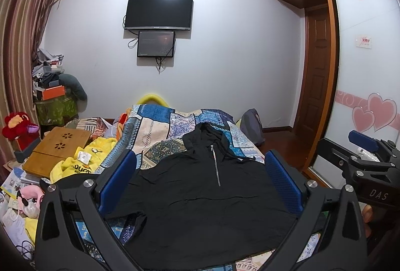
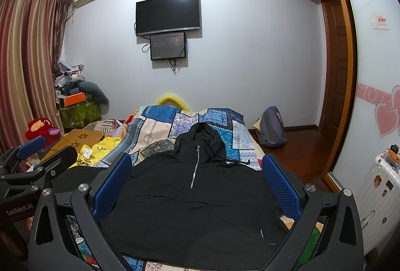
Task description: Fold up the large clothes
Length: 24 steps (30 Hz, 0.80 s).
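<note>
- The black hooded pullover with a short silver zip (image 1: pixel 200 196) (image 2: pixel 197 193) lies spread flat, front up, on the patchwork-covered bed (image 1: pixel 160 123) (image 2: pixel 160 121).
- The left hand-held gripper (image 1: pixel 198 176) hangs above it, blue pads spread, holding nothing.
- The right hand-held gripper (image 2: pixel 197 176) likewise, spread and empty.

Left tongs (image 1: pixel 200 181) and right tongs (image 2: pixel 197 181) hover side by side, both spread wide.

Both wrist cameras low over the bed's near end, facing the far wall's television (image 1: pixel 159 11), left view beside the right, sharing the black hoodie (image 2: pixel 195 186) spread on the patchwork bedspread (image 1: pixel 160 126), close up.
</note>
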Tool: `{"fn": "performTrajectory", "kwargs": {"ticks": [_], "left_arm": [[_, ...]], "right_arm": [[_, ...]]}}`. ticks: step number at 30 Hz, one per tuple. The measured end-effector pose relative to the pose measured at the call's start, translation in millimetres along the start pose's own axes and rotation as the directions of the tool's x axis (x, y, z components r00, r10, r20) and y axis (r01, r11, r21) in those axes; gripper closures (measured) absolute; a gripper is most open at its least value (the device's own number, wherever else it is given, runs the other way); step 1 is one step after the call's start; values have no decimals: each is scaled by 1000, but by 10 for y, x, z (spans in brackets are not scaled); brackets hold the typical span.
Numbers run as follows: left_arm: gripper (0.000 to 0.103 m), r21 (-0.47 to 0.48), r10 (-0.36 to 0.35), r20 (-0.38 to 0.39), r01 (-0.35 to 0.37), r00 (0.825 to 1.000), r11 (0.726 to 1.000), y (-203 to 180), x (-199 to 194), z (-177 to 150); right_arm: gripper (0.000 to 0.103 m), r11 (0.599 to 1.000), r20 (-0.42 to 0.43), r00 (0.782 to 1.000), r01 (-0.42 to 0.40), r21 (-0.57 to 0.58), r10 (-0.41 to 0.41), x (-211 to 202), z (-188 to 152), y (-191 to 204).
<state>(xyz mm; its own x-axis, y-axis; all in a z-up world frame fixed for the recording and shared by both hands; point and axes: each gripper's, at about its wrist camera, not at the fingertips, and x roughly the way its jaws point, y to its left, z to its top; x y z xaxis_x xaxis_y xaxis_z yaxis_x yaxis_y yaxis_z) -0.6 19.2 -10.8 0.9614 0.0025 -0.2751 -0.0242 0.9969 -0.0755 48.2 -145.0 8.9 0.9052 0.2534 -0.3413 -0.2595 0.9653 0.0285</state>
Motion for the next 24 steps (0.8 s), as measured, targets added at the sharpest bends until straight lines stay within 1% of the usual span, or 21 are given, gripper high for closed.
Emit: {"fn": "performTrajectory", "kwargs": {"ticks": [24], "left_arm": [[0,1,3,-3,-3,1000,1000,17,-5,-14]], "right_arm": [[0,1000,-2,1000,-2,1,2,11,10,-9]]}}
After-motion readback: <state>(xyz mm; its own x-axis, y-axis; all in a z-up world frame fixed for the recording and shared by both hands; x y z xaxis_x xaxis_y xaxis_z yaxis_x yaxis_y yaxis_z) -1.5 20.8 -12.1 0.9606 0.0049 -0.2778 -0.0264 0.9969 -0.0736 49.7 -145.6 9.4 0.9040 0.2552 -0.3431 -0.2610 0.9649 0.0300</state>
